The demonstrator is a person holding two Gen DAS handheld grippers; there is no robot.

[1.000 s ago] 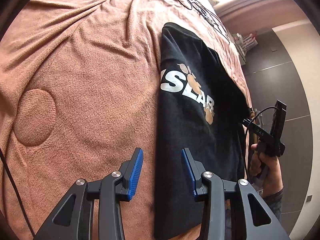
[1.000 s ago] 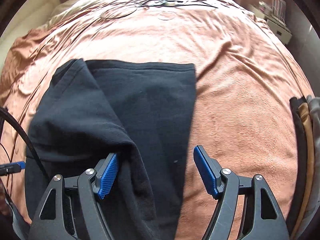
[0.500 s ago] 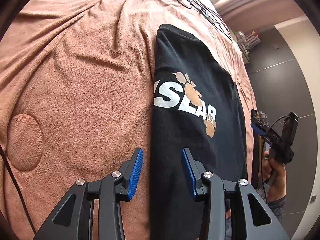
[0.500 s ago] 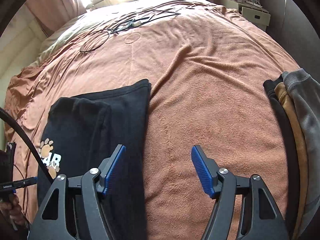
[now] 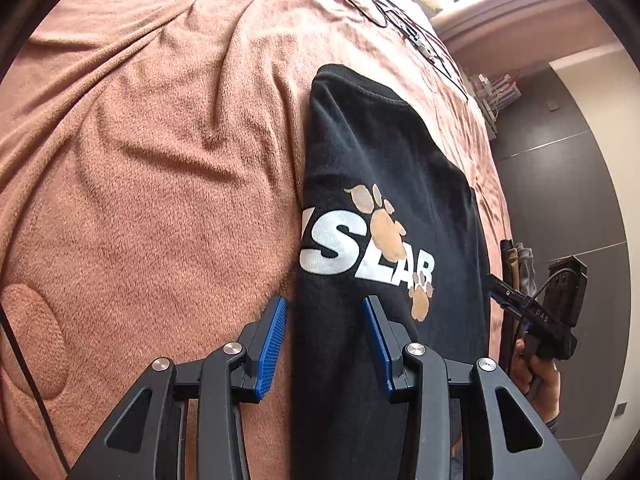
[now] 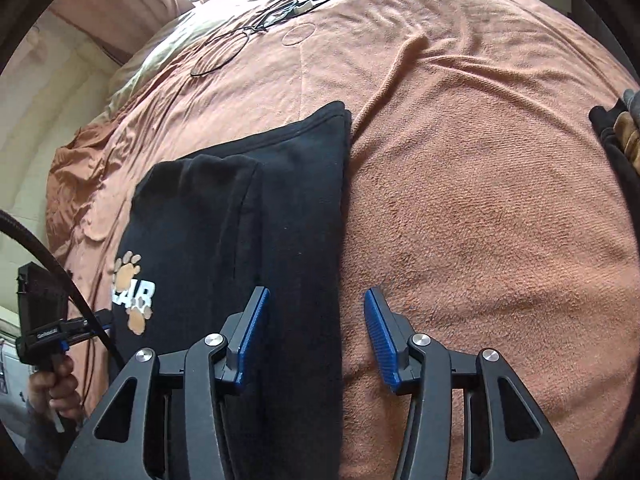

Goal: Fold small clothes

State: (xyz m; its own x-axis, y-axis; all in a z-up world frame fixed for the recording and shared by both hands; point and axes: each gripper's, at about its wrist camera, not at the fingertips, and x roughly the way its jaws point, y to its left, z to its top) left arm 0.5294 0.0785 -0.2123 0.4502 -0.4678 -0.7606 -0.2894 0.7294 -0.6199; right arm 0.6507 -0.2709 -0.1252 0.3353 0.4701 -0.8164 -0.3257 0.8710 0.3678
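A black T-shirt (image 5: 384,184) with white letters and tan paw prints lies folded into a long strip on the brown blanket (image 5: 140,160). My left gripper (image 5: 325,344) is open over the shirt's near left edge, blue pads either side of that edge. In the right wrist view the same shirt (image 6: 256,216) shows a sleeve folded over it. There my right gripper (image 6: 316,340) stands open above the shirt's right edge, with nothing held. Each gripper shows in the other's view, gripped by a hand (image 5: 536,376).
Black cables (image 6: 240,40) lie looped at the far end of the bed. A pile of folded clothes (image 6: 616,136) sits at the bed's right edge. Wide blanket (image 6: 480,200) stretches right of the shirt. Dark wall panels (image 5: 568,208) and a shelf stand beyond the bed.
The right gripper let go of the shirt's sleeve fold and drew back to the right edge. The left gripper shifted right, closer over the shirt's left edge. The shirt now lies flat.
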